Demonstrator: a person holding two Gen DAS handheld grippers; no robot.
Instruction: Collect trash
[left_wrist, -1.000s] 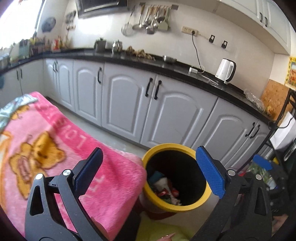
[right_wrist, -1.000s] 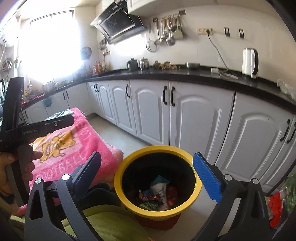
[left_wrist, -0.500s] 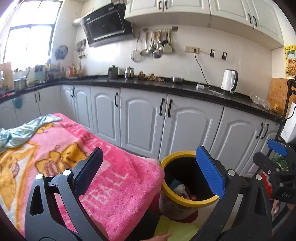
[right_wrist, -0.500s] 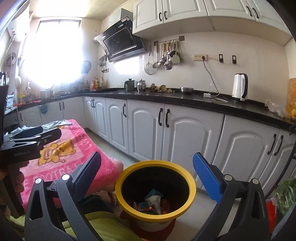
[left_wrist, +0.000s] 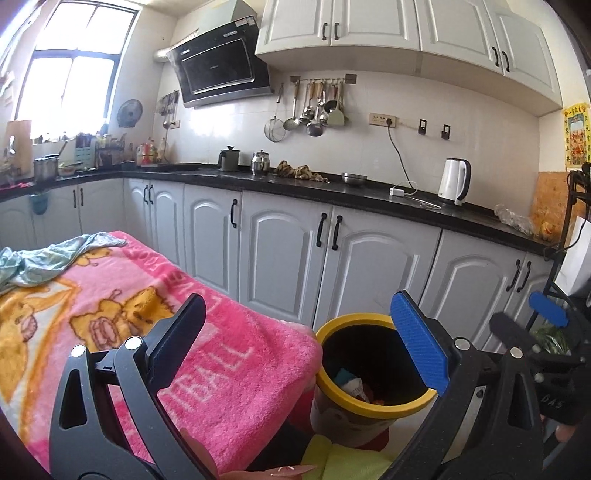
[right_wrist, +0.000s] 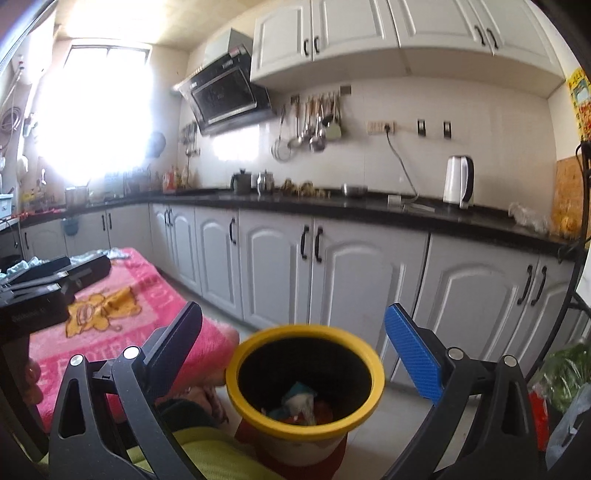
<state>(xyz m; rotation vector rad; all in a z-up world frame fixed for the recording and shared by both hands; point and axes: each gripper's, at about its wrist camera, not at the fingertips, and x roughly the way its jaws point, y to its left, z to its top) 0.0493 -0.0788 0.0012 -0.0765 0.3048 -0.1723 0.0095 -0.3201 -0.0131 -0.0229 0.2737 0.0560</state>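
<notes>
One pink blanket (left_wrist: 110, 314) covers the left, with one pale green cloth (left_wrist: 44, 258) crumpled at its far end. One left gripper (left_wrist: 295, 343) hangs level above it, jaws spread wide and empty. One yellow-rimmed bin (right_wrist: 304, 384) stands right of the blanket (trash (right_wrist: 299, 404) lies inside). One right gripper (right_wrist: 293, 350) faces it, likewise wide apart, empty.
</notes>
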